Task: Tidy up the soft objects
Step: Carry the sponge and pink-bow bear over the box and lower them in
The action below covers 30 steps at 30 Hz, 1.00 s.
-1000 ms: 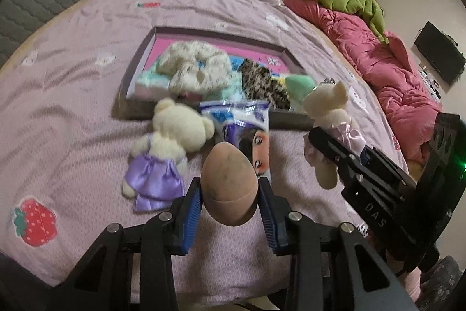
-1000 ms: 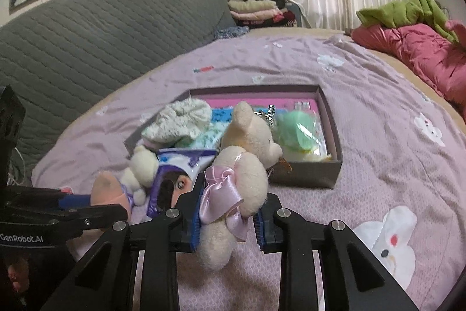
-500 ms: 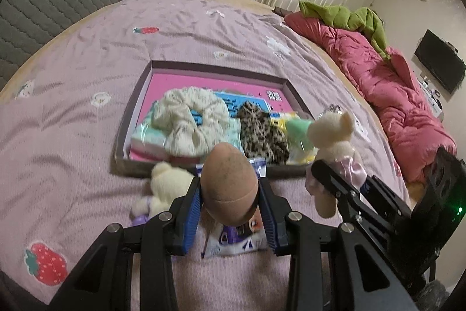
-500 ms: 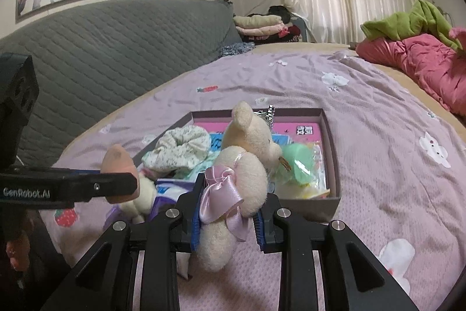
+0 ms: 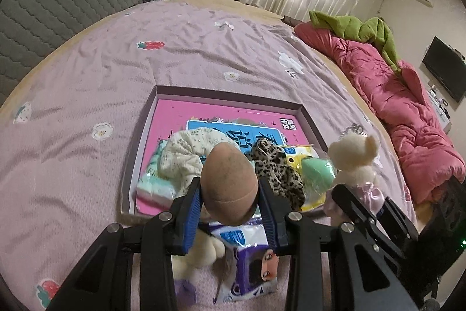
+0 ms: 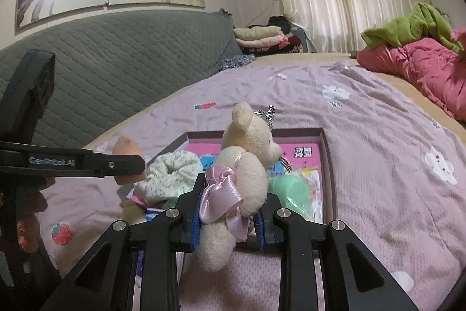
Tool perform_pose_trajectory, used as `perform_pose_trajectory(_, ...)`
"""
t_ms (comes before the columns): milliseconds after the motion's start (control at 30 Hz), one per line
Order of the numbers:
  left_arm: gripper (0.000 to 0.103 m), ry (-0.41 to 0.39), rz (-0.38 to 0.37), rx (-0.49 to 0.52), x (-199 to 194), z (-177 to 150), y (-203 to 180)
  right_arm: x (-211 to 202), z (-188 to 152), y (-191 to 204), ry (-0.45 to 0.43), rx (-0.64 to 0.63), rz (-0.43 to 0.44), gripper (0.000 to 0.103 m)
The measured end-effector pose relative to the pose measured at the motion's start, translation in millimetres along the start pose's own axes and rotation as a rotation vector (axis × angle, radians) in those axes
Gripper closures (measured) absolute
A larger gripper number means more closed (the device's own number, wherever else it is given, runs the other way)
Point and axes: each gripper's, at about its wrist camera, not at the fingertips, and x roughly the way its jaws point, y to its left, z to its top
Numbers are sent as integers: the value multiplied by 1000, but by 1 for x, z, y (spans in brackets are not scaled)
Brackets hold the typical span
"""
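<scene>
My left gripper is shut on a tan egg-shaped sponge, held in the air above the near edge of the shallow box with the pink floor. My right gripper is shut on a cream teddy bear with a pink satin bow, lifted just in front of the same box. Inside the box lie a cream floral scrunchie, a leopard scrunchie and a green sponge in a packet. The sponge and the left gripper show at the left of the right wrist view.
Below the left gripper lie a second cream bear in a purple dress and a printed packet. A pink quilt with a green blanket fills the right side. A grey padded headboard and folded clothes stand behind.
Both grippers have risen and moved forward toward the box with their loads. The sponge now hangs over the box's near edge, and the purple-dress bear has slipped under the left gripper.
</scene>
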Motion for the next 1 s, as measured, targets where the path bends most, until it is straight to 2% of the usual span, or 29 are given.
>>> perform_pose_trajectory(533,65,48,33,5,33,6,5,20,7,-6,-7,-22,0,74)
perform_pose_trajectory(833,65,88,50,-2,50,0,11,40,5,-9,36,-34,-2,74)
perform_pose_trajectory(1000,65,101,56,0,55,-2,12,55,0,-12,91,-37,-12,73)
